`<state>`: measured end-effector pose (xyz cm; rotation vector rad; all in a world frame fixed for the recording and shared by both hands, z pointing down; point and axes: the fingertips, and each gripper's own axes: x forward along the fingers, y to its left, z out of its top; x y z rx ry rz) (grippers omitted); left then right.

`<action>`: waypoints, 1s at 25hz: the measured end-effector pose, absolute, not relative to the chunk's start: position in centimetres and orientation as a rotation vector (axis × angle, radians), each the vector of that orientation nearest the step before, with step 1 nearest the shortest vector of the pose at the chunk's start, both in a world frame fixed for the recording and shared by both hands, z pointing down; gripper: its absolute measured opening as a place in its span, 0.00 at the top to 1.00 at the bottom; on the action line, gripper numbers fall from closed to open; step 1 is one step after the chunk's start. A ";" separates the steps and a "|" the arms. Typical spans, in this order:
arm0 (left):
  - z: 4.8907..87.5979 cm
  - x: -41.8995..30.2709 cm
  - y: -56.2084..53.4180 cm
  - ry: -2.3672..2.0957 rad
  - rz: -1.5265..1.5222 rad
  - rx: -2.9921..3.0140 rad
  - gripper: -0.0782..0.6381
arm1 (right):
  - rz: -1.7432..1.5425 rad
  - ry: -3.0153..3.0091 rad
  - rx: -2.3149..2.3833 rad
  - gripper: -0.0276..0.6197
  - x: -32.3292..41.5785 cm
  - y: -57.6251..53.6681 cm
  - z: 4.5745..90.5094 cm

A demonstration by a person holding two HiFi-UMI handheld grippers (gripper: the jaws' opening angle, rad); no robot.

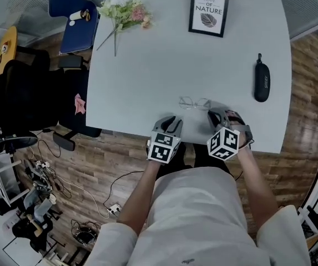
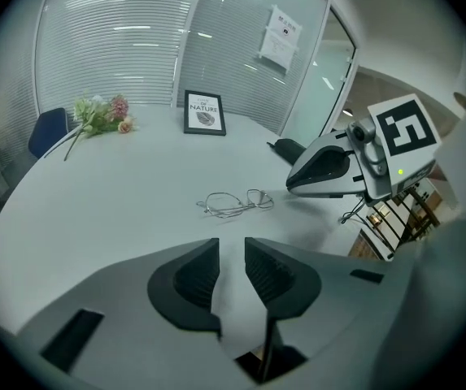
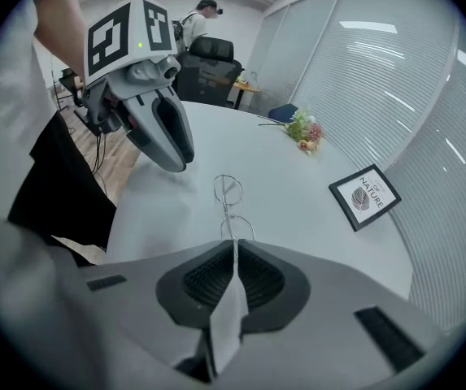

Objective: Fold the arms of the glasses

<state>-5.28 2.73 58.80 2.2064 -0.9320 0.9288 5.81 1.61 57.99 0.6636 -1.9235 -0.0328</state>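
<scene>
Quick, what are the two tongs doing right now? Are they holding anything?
Left tongs: open, holding nothing.
Right tongs: closed on the near end of the glasses.

On table (image 1: 147,65), glasses (image 1: 195,102) — case (image 1: 262,82) to right.

Glasses (image 3: 225,205) arm tip hidden inside right tongs (image 3: 233,242).

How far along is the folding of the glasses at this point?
Done: no arm looks clearly folded yet; the wire-frame glasses lie on the white table.
In hand: the right gripper is shut on one arm's tip. The left gripper is open and empty, short of the frame.
Left: probably swinging both arms in.
</scene>
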 end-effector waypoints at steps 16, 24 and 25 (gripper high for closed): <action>52.1 -5.5 1.6 -0.750 0.751 2.480 0.77 | 0.134 -1.905 1.143 0.95 5.4 3.7 51.2; 47.5 -6.6 2.0 -0.714 0.641 2.574 0.79 | 0.129 -1.908 1.272 0.95 3.9 5.1 47.8; 46.7 -6.6 2.1 -0.708 0.621 2.592 0.80 | 0.133 -1.915 1.295 0.95 3.8 5.3 47.1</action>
